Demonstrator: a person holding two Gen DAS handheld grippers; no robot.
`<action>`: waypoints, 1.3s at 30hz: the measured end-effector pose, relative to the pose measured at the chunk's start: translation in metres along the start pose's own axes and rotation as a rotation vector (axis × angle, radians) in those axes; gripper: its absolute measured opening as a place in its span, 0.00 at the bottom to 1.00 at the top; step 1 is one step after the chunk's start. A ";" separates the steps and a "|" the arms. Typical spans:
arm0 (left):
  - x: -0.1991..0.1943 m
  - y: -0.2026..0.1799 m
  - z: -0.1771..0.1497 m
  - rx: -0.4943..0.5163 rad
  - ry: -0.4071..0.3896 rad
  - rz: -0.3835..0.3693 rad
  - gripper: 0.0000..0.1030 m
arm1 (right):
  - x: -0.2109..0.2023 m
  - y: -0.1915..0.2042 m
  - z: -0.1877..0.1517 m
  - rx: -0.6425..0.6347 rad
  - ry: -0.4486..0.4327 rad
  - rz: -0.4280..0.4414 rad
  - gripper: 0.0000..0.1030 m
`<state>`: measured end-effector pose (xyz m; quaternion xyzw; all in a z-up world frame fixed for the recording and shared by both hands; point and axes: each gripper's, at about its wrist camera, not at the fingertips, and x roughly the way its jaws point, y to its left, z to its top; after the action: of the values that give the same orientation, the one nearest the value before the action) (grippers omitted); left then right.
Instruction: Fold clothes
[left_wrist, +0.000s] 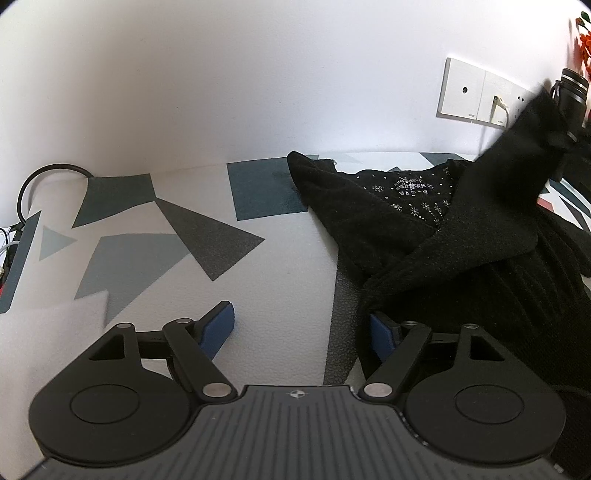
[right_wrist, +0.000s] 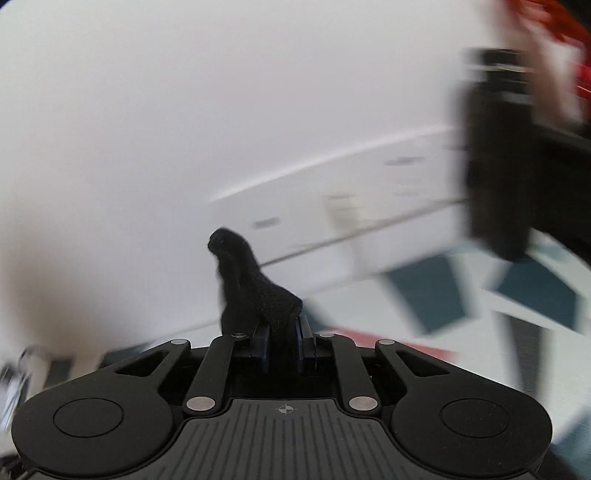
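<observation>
A black knitted garment (left_wrist: 424, 240) with a dotted inner lining lies on the right part of the patterned table cover (left_wrist: 166, 229). One flap of it is pulled up toward the top right corner of the left wrist view. My left gripper (left_wrist: 301, 328) stands open low over the table. Its right blue pad (left_wrist: 382, 332) is at the garment's near edge, and nothing is between the pads. In the right wrist view my right gripper (right_wrist: 282, 339) is shut on a bunch of the black fabric (right_wrist: 255, 284), which sticks up past the fingertips. The background there is blurred.
A white wall with a socket panel (left_wrist: 476, 92) runs behind the table. A black bottle (left_wrist: 572, 92) and red flowers (left_wrist: 585, 40) stand at the far right. A black cable (left_wrist: 48, 173) loops at the table's left end.
</observation>
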<state>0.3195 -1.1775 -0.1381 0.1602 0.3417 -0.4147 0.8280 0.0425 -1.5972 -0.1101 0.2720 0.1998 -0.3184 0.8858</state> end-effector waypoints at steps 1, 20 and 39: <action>0.000 0.000 0.000 0.000 0.000 0.001 0.77 | -0.004 -0.018 0.000 0.035 0.015 -0.036 0.12; 0.002 0.000 0.001 -0.002 0.000 0.005 0.81 | 0.007 -0.069 0.009 0.087 0.141 -0.203 0.44; 0.003 -0.003 0.002 -0.015 0.010 0.018 0.84 | 0.032 -0.022 0.066 -0.138 -0.031 -0.042 0.11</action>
<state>0.3198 -1.1825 -0.1388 0.1593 0.3475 -0.4039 0.8311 0.0622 -1.6665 -0.0842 0.2010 0.2135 -0.3266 0.8985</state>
